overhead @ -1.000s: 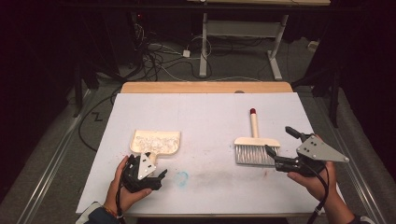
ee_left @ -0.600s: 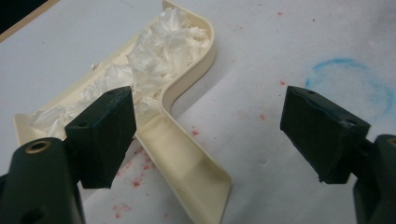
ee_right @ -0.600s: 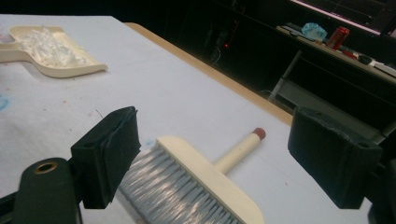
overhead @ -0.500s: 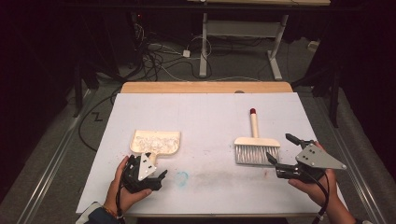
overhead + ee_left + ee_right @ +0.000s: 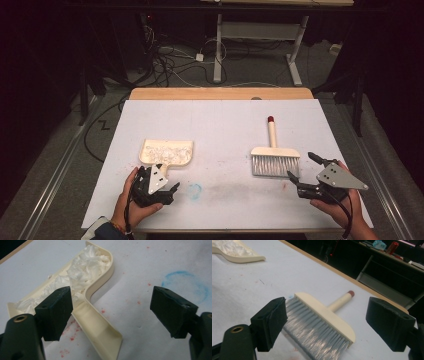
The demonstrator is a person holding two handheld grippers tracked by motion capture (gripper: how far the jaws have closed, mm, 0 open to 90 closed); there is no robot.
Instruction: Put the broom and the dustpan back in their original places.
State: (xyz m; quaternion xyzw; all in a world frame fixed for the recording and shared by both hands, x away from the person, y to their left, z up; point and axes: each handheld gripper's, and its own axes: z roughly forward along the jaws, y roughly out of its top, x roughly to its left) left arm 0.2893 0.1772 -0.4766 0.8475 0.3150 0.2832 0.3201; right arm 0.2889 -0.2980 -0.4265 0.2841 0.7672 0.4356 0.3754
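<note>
left hand-held gripper [image 5: 172, 189] sits near the front edge of the counter [image 5: 220, 125], jaws spread wide and gripping nothing. the cream dustpan [image 5: 95, 297] full of white shreds [image 5: 82, 267] lies just ahead of it, handle running between the jaws without touching them as far as i can see. right hand-held gripper [image 5: 301, 169] is wide open too, empty, jaws pointing at the brush [image 5: 322, 317] just beside it, bristles facing the gripper. faint blue ring [image 5: 185, 287] marked on the counter.
</note>
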